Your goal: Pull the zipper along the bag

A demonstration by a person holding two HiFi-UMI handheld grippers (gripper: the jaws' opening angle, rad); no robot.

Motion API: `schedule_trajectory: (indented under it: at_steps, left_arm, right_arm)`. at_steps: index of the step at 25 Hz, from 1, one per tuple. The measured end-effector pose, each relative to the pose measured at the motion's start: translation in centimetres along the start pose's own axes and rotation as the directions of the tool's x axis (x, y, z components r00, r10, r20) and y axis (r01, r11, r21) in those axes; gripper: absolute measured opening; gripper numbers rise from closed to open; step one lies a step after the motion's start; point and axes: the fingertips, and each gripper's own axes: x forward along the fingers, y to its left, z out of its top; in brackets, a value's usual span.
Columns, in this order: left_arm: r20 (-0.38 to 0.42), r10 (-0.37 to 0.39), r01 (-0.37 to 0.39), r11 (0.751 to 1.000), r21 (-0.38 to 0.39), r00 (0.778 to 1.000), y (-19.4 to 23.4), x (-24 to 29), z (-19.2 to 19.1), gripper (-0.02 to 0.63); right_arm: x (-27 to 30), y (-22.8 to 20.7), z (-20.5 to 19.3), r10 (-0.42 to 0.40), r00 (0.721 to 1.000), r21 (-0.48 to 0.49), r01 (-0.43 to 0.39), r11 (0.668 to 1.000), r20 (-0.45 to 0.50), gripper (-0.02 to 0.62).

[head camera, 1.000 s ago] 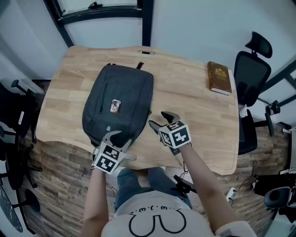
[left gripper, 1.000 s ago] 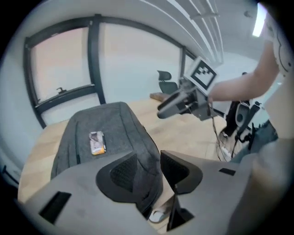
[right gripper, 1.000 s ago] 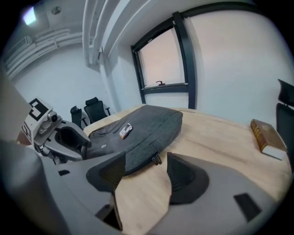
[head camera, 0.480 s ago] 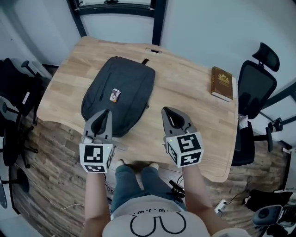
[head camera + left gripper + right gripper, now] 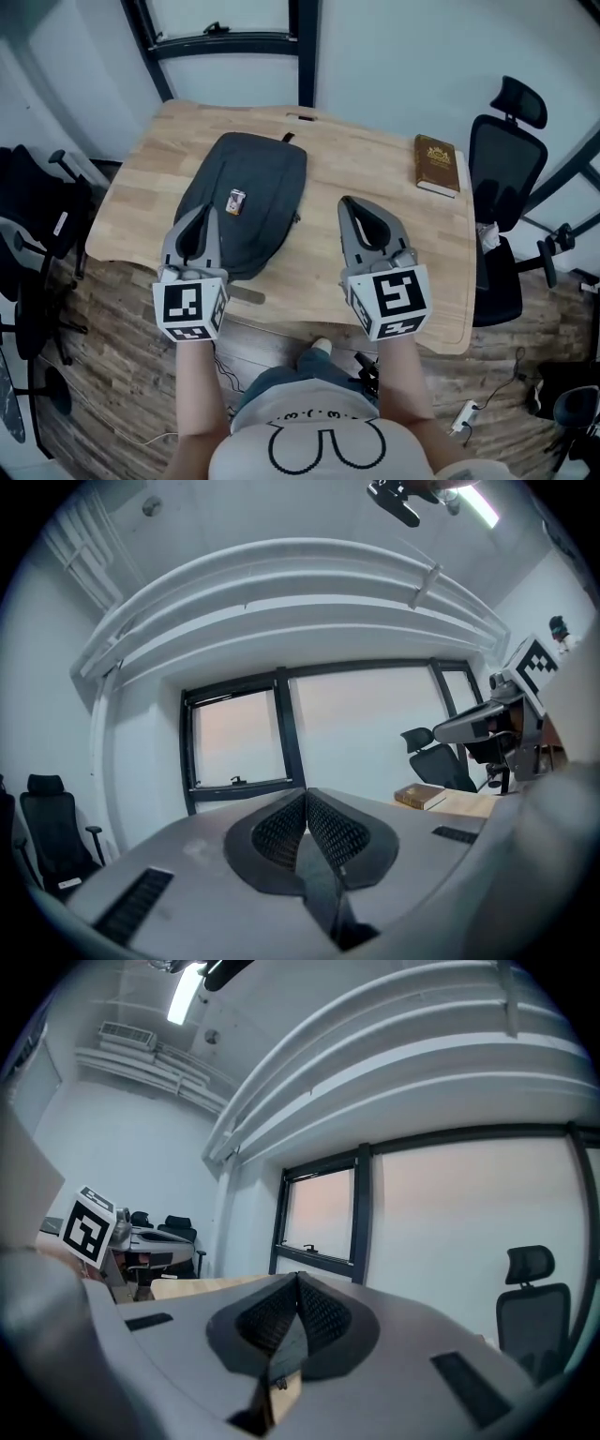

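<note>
Backpack: we see the dark grey backpack lying flat on the left half of the wooden table. Its handle points to the far edge and its bottom lies close to the near edge. The zipper is too small to read.
Left gripper: the left gripper has its jaws pressed together on nothing. It points level, raised over the backpack's near-left part.
Right gripper: the right gripper is likewise closed and empty, above bare wood just right of the backpack.
Why so: we judge both are held clear of the bag. That fits either readying to reach for the zipper or a pull already done.
Edges: a brown book lies near the far right corner, well apart.
Room: there is bare tabletop between bag and book. An office chair stands beyond the right edge.
</note>
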Motion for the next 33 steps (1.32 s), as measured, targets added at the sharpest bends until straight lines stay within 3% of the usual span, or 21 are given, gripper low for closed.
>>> schedule_trajectory:
  at_steps: [8,19,33]
  left_arm:
    - [0.075,-0.024,0.023,1.000,0.018,0.997,2.3,-2.7,2.8,0.020]
    - [0.125,-0.035,0.032,0.999,0.026,0.992,5.9,-8.2,3.8,0.020]
    - [0.159,-0.046,0.042,0.999,0.029,0.986,7.5,-12.6,4.3,0.020]
  right_arm:
    - [-1.7,2.5,2.3,-0.061,0.998,-0.016,0.062,0.998,0.034,0.052]
    - [-4.4,6.9,3.6,-0.135,0.990,-0.020,0.136,0.990,0.043,0.051]
    - [-7.5,11.0,5.2,-0.141,0.988,-0.059,0.145,0.988,0.061,0.051]
